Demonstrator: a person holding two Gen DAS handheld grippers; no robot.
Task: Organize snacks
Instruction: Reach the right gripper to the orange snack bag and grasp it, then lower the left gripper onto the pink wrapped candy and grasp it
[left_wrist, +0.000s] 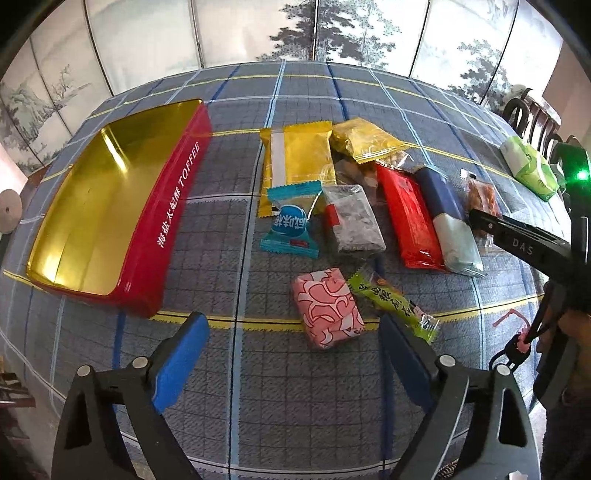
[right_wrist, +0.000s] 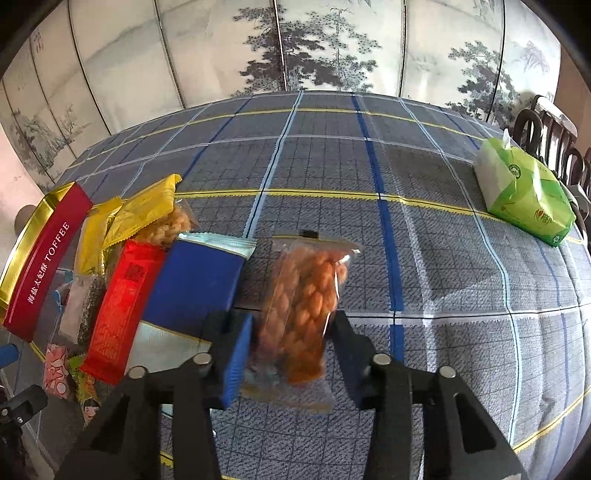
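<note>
- With our right gripper we are pinching the clear bag of orange snacks on the tablecloth, beside the blue packet.
- Our left gripper is hanging spread wide over the pink packet.
</note>
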